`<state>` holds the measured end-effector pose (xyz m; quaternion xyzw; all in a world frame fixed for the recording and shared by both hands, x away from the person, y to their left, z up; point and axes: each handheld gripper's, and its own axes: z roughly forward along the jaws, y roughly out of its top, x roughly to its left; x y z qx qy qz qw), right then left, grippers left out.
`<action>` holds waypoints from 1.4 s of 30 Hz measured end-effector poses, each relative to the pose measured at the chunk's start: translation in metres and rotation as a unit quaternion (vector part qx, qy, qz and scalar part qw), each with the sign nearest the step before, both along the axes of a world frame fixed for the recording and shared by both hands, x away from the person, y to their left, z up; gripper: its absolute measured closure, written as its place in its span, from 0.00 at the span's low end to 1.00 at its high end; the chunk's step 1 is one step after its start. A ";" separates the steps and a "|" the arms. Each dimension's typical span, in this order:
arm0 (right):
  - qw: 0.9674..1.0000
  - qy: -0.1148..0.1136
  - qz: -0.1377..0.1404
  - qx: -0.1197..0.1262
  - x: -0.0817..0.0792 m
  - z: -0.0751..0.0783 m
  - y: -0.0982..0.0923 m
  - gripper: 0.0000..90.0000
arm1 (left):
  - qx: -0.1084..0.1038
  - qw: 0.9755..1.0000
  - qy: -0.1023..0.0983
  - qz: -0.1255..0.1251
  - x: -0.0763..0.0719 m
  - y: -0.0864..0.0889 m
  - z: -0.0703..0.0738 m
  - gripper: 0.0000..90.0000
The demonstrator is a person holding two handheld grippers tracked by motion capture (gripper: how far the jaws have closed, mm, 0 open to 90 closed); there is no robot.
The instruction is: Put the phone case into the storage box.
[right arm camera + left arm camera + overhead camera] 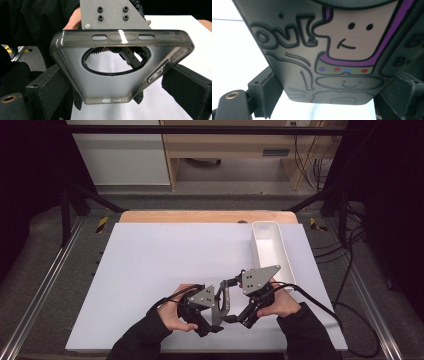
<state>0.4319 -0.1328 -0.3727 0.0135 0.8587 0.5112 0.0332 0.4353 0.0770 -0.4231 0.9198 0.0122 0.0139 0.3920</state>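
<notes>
A smoky translucent phone case point(220, 303) stands on edge between my two grippers near the table's front. In the left gripper view its back point(342, 50) carries a cartoon drawing, and the left gripper point(329, 96) has a pad against each long side. In the right gripper view I look into the hollow inside of the case point(110, 85) with its round camera hole. The right gripper point(117, 85) flanks it, pads against both sides. From above, the left gripper point(216, 311) and right gripper point(228, 301) face each other across the case.
A white oblong tray point(267, 226) stands at the right of the white mat point(150, 265), just beyond the right hand. A wooden table edge point(200, 216) runs along the back. Cables trail off to the right.
</notes>
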 end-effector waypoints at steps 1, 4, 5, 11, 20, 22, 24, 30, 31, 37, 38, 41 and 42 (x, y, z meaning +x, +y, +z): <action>1.000 0.001 0.001 0.000 0.000 0.000 0.000 0.10 | 0.001 1.000 -0.002 -0.001 0.000 0.000 0.000 0.13; 1.000 0.002 0.005 -0.001 0.000 -0.001 0.000 0.11 | 0.001 1.000 -0.002 -0.004 -0.001 -0.002 0.000 0.13; 1.000 0.003 0.007 0.000 0.000 -0.001 0.001 0.11 | 0.001 1.000 -0.003 -0.005 -0.001 -0.002 0.000 0.13; 1.000 0.004 0.013 -0.003 0.000 -0.001 0.000 0.12 | 0.003 1.000 -0.005 -0.007 -0.002 -0.003 -0.001 0.13; 1.000 0.005 0.014 -0.007 0.001 -0.003 0.001 0.13 | 0.007 1.000 -0.003 -0.004 -0.001 -0.003 -0.002 0.13; 1.000 0.007 0.014 -0.007 0.001 -0.003 0.001 0.13 | 0.008 1.000 -0.002 -0.003 -0.001 -0.003 -0.002 0.13; 1.000 0.007 0.015 -0.008 0.001 -0.003 0.001 0.13 | 0.011 1.000 -0.003 -0.004 -0.001 -0.003 -0.002 0.13; 1.000 0.007 0.015 -0.010 0.001 -0.004 0.002 0.13 | 0.012 1.000 0.001 -0.005 -0.001 -0.003 -0.004 0.12; 1.000 0.009 0.015 -0.010 0.001 -0.004 0.002 0.13 | 0.012 1.000 0.002 -0.005 -0.001 -0.003 -0.004 0.12; 1.000 0.009 0.015 -0.011 0.001 -0.004 0.003 0.13 | 0.012 1.000 0.003 -0.005 -0.001 -0.003 -0.004 0.12; 1.000 0.009 0.015 -0.012 0.001 -0.004 0.003 0.13 | 0.011 1.000 0.003 -0.005 -0.001 -0.003 -0.004 0.12; 1.000 0.009 0.015 -0.011 0.000 -0.004 0.003 0.14 | 0.010 1.000 0.006 -0.005 -0.001 -0.003 -0.005 0.12; 1.000 0.010 0.015 -0.011 0.000 -0.004 0.003 0.14 | 0.010 1.000 0.007 -0.005 -0.002 -0.003 -0.005 0.11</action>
